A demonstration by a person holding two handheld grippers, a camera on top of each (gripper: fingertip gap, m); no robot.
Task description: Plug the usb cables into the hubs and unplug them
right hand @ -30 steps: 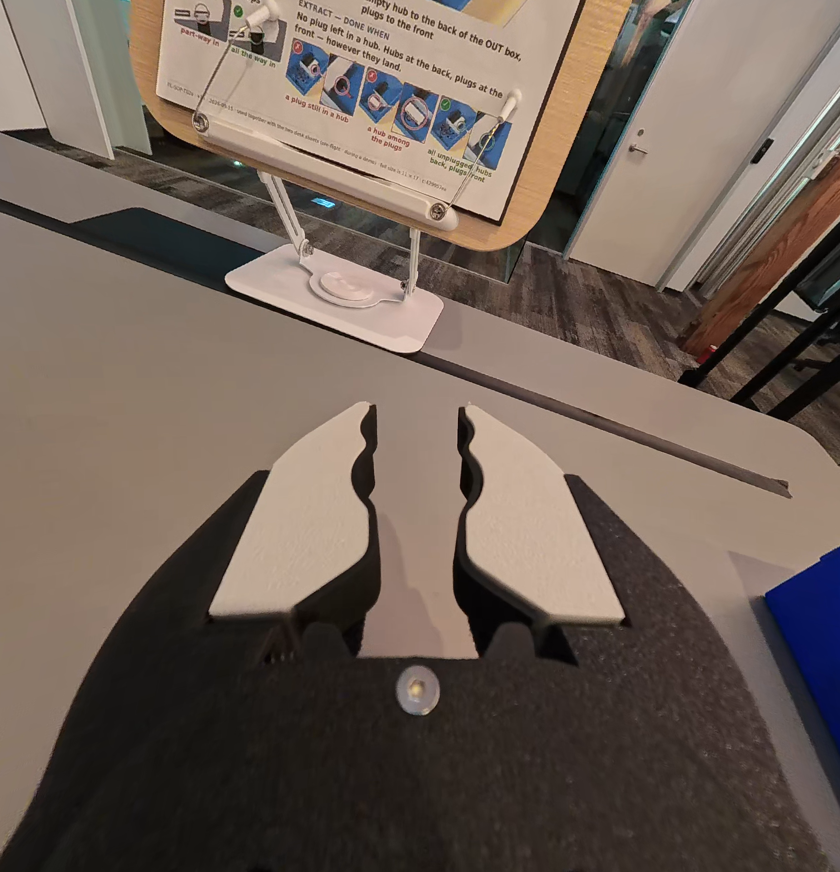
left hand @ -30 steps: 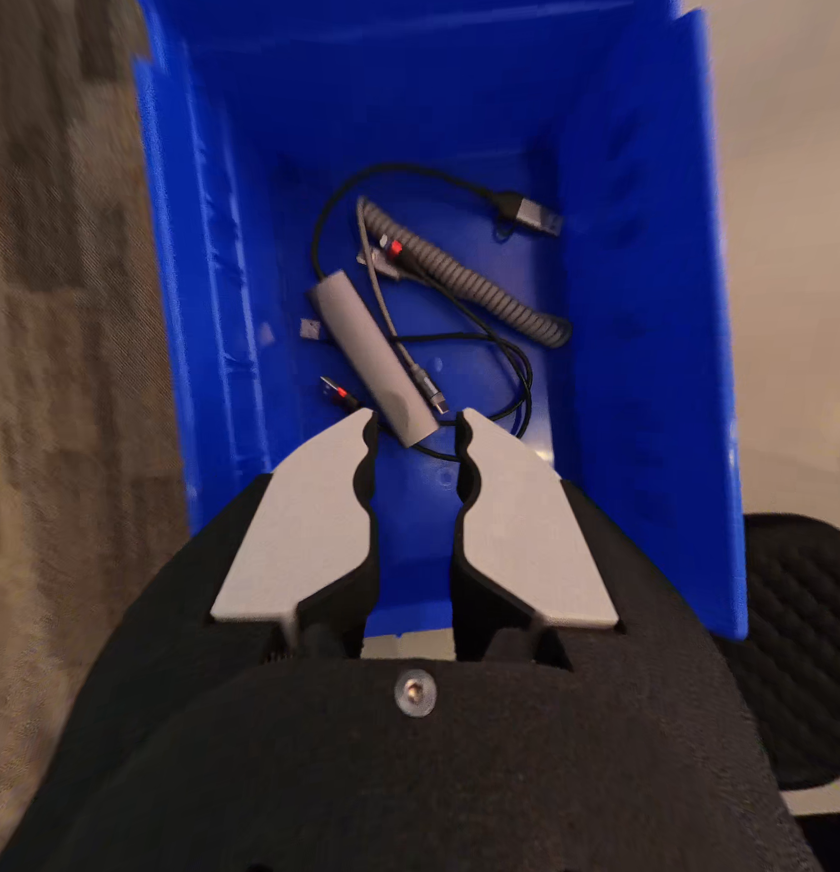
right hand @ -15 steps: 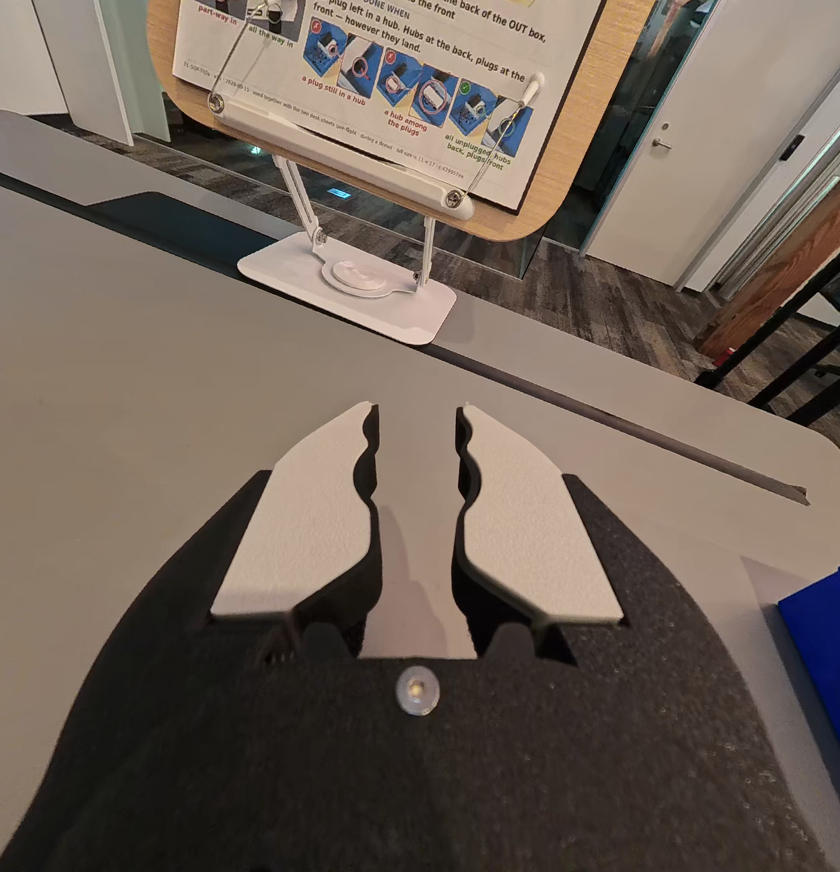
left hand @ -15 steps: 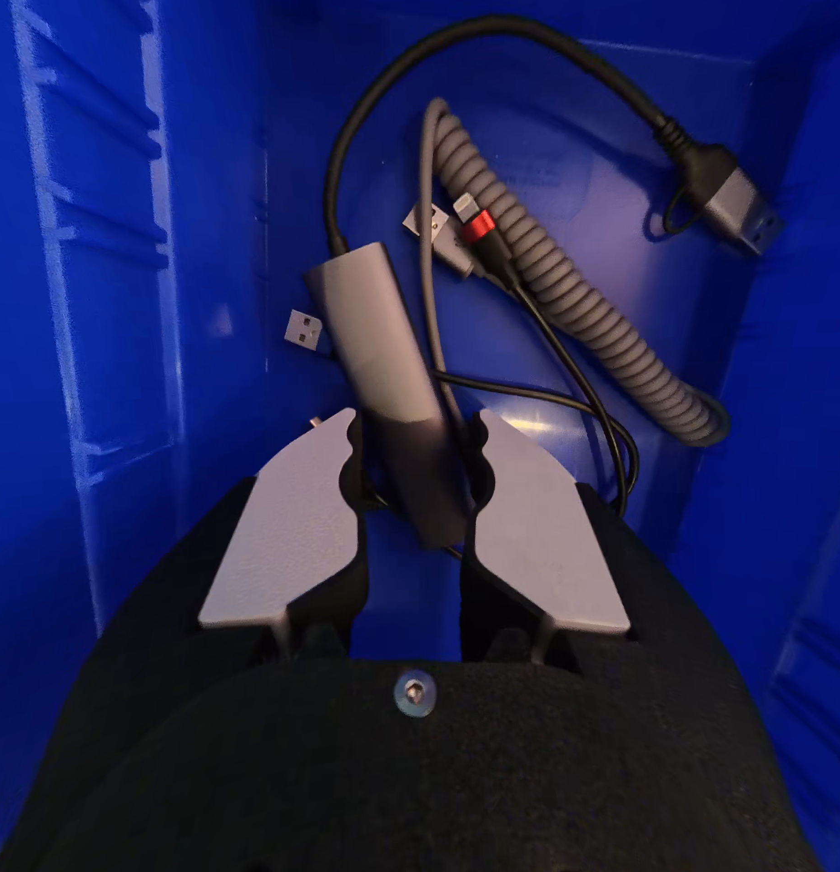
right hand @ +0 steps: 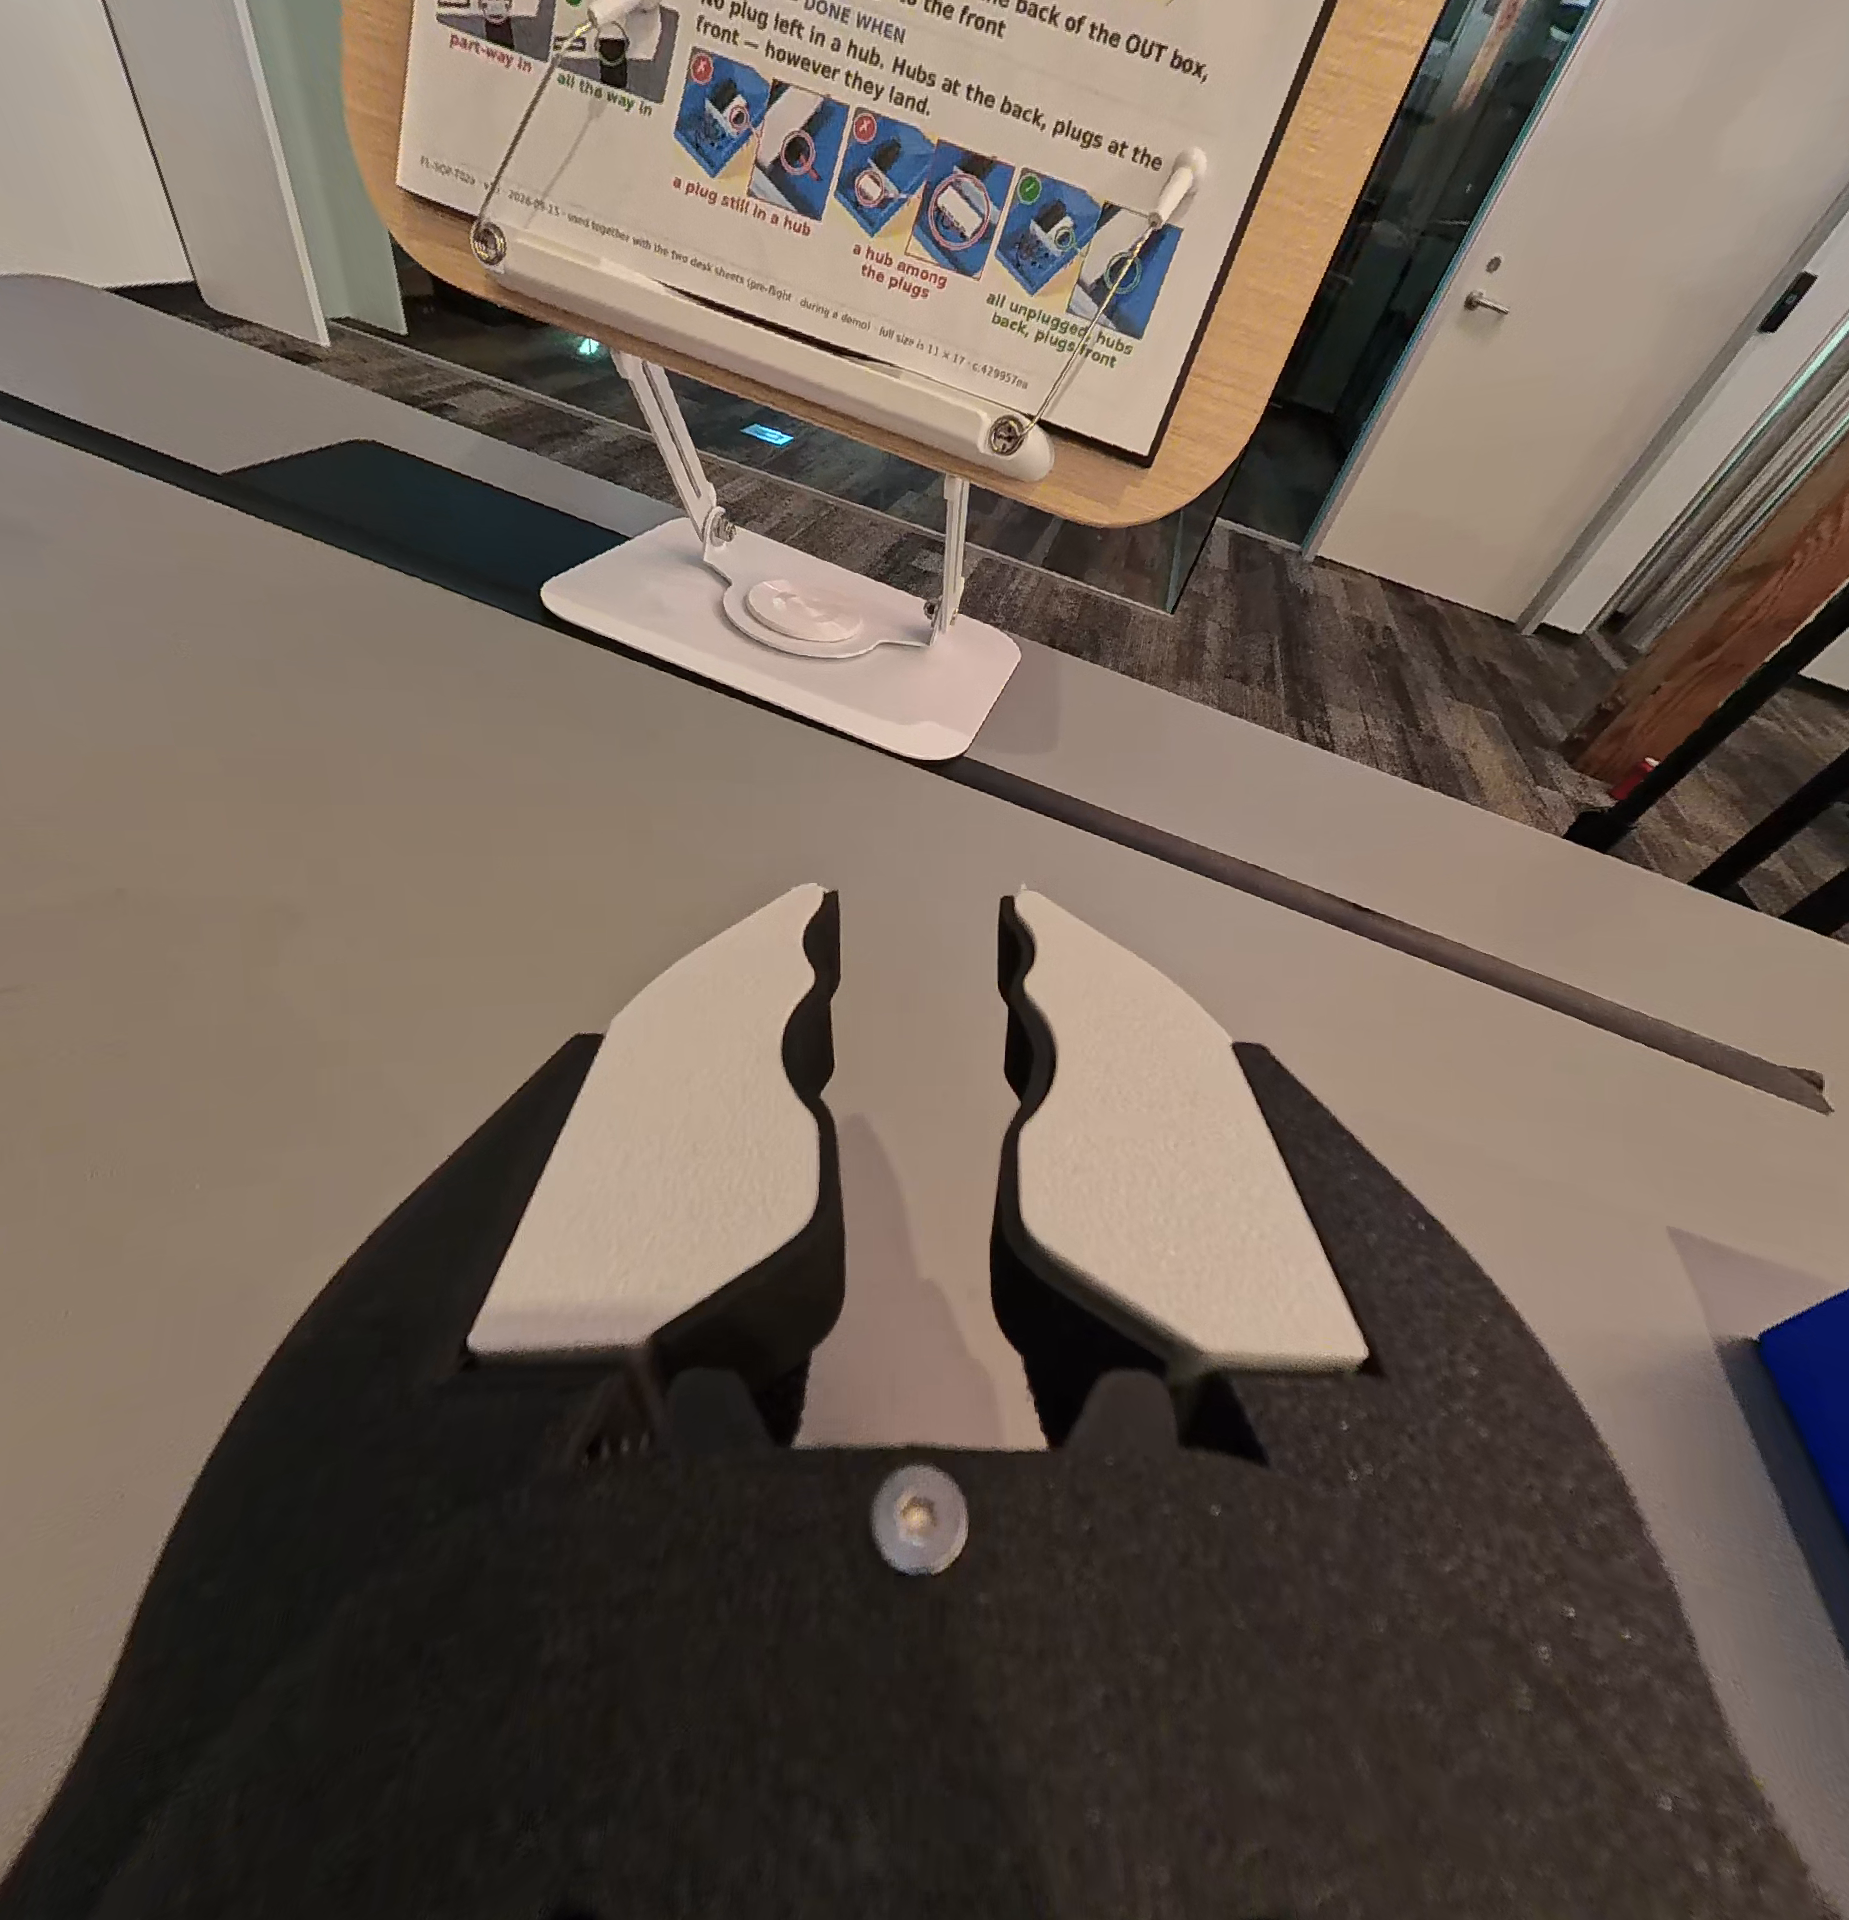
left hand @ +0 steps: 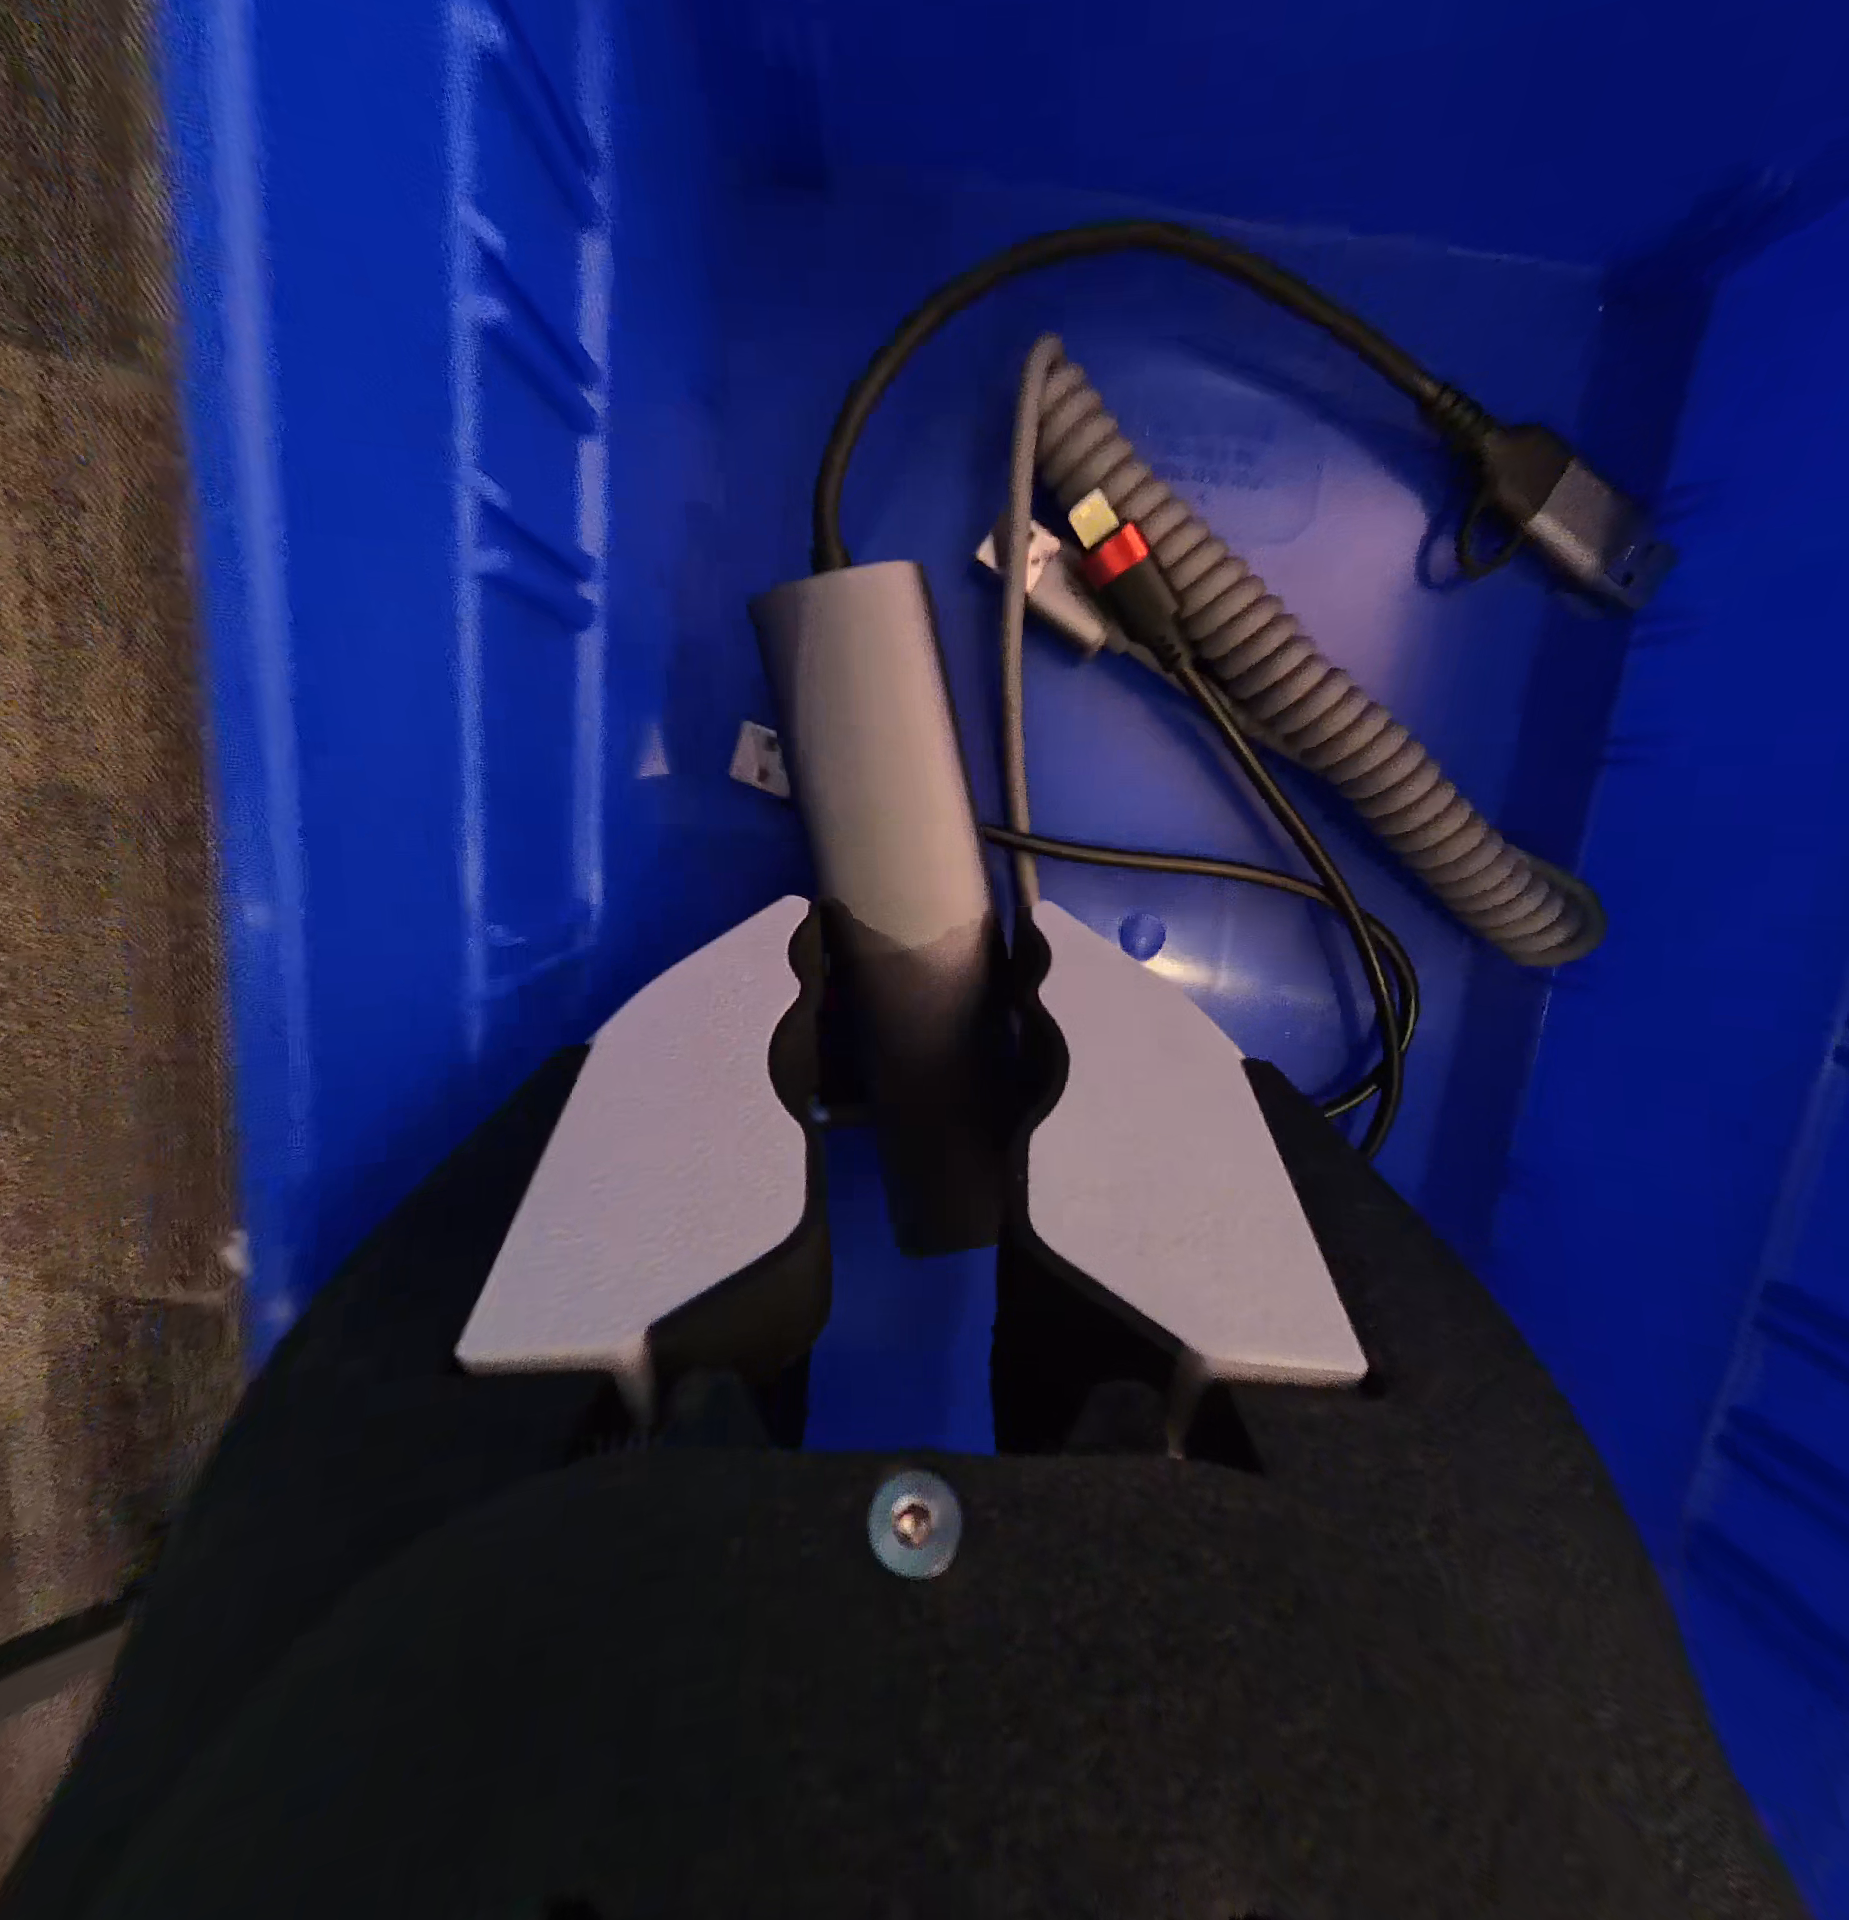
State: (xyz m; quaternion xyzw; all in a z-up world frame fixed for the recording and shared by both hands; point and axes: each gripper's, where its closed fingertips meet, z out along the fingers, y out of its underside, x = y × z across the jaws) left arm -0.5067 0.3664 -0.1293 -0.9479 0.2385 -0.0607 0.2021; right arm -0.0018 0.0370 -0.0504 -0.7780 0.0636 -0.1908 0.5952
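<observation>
Left wrist view: the left gripper (left hand: 915,925) sits inside a deep blue plastic bin (left hand: 400,520), its two pale grey fingers (left hand: 671,1143) pinching the near end of a slim grey metal USB hub (left hand: 868,748), which points away toward frame centre. The hub's black cable (left hand: 1107,244) loops across the upper part of the frame and ends in a grey USB plug (left hand: 1580,525) at upper right. Just right of the hub lies a coiled grey cable (left hand: 1315,675), running diagonally to right of centre; a red-collared plug (left hand: 1107,551) on a thin black lead rests on it near its upper end. A small silver USB plug (left hand: 759,753) shows just left of the hub. Faint embossed marks on the bin floor are not legible. Brown carpet (left hand: 58,727) fills the left edge. Right wrist view: the right gripper (right hand: 918,904) hovers over a plain grey tabletop (right hand: 276,831), fingers spread with nothing between them. At top centre stands a wooden board on a white stand (right hand: 785,665) carrying a printed instruction sheet (right hand: 899,156) with small pictures and captions. A blue bin corner (right hand: 1834,1403) shows at right edge.
</observation>
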